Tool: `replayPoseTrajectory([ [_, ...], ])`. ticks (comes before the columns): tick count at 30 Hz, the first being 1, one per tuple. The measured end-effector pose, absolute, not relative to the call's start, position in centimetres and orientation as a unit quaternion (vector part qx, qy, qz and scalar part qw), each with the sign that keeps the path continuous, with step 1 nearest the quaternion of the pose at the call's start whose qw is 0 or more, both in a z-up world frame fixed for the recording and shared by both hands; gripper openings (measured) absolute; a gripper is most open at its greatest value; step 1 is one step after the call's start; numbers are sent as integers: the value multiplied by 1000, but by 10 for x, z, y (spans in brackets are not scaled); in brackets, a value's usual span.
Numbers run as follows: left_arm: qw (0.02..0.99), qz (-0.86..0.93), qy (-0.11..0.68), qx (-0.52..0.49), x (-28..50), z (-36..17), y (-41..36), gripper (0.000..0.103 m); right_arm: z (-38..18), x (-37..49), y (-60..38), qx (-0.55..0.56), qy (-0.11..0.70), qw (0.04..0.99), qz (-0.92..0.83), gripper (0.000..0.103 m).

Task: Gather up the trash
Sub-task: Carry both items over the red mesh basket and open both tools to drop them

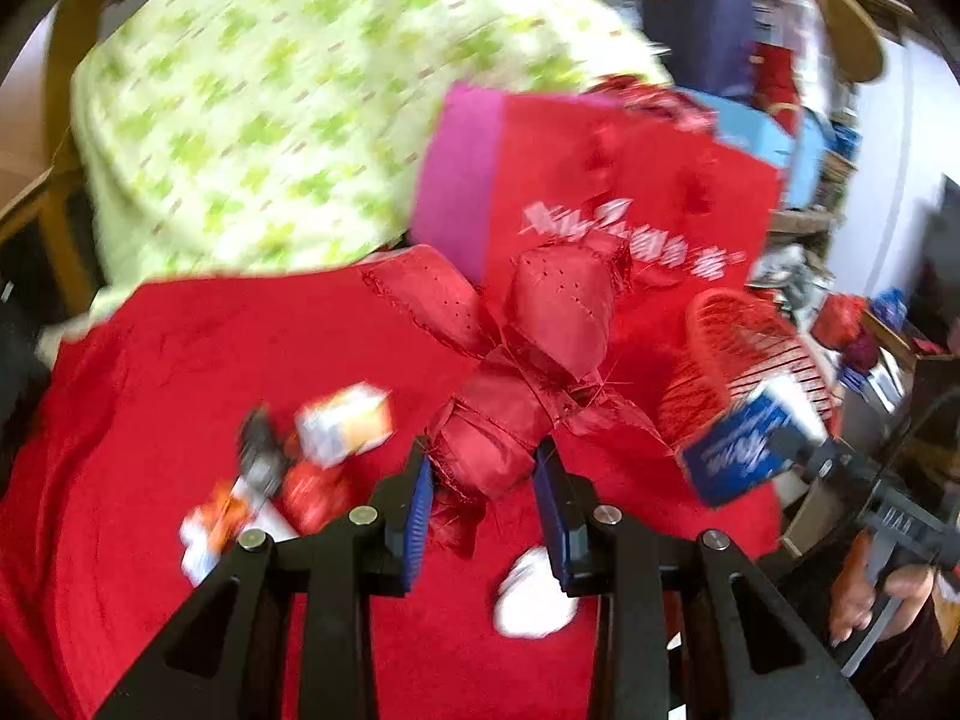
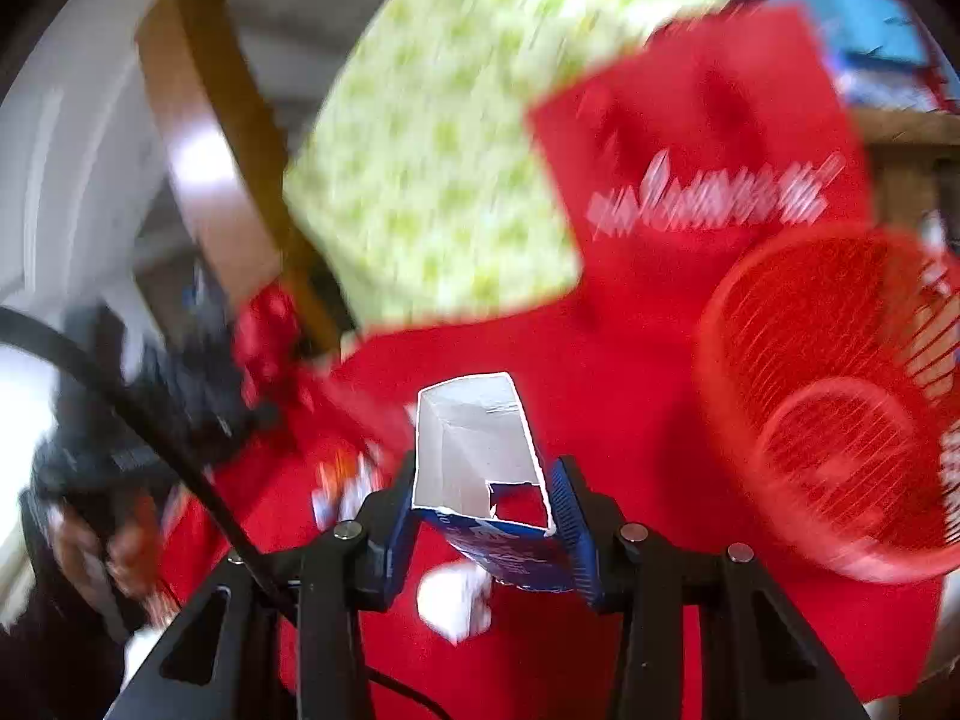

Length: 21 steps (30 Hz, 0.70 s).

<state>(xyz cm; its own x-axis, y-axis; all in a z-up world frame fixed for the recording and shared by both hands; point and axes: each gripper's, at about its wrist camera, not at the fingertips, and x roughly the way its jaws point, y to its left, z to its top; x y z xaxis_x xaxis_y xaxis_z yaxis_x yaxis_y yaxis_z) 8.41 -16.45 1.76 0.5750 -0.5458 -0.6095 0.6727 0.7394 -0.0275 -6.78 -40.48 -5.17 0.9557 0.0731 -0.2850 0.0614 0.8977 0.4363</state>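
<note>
My left gripper (image 1: 483, 489) is shut on a crumpled red fabric bow (image 1: 528, 360), held above the red tablecloth (image 1: 180, 372). My right gripper (image 2: 489, 507) is shut on an opened blue and white carton (image 2: 480, 456), its white inside facing the camera. In the left wrist view that carton (image 1: 741, 450) shows at the right, in the right gripper (image 1: 780, 435) held by a hand (image 1: 870, 594). A red mesh basket (image 2: 840, 408) lies tilted to the right of the carton. Loose on the cloth are a small white and orange box (image 1: 348, 423), some wrappers (image 1: 240, 504) and a white crumpled piece (image 1: 531, 594).
A red gift bag with white lettering (image 1: 630, 192) stands behind the bow, next to a green patterned cushion (image 1: 270, 102) on a wooden chair (image 2: 204, 138). Cluttered shelves (image 1: 840, 324) fill the far right. The other hand and left gripper (image 2: 150, 420) show at the left.
</note>
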Motion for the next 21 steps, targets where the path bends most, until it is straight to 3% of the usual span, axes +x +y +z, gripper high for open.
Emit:
replayPoseTrajectory([
  [6,850,-420,302,104,72,51,-262,35,-22,-128,-486,253,100,956,-108,45],
  [14,809,-471,326,133,61,36,-387,42,-55,-138,-551,324,149,922,-150,46],
  [17,806,-459,333,167,57,16,-411,50,-72,-132,-566,359,167,907,-147,50],
  [21,807,-442,346,181,62,-2,-408,54,-85,-124,-571,373,177,899,-146,66],
])
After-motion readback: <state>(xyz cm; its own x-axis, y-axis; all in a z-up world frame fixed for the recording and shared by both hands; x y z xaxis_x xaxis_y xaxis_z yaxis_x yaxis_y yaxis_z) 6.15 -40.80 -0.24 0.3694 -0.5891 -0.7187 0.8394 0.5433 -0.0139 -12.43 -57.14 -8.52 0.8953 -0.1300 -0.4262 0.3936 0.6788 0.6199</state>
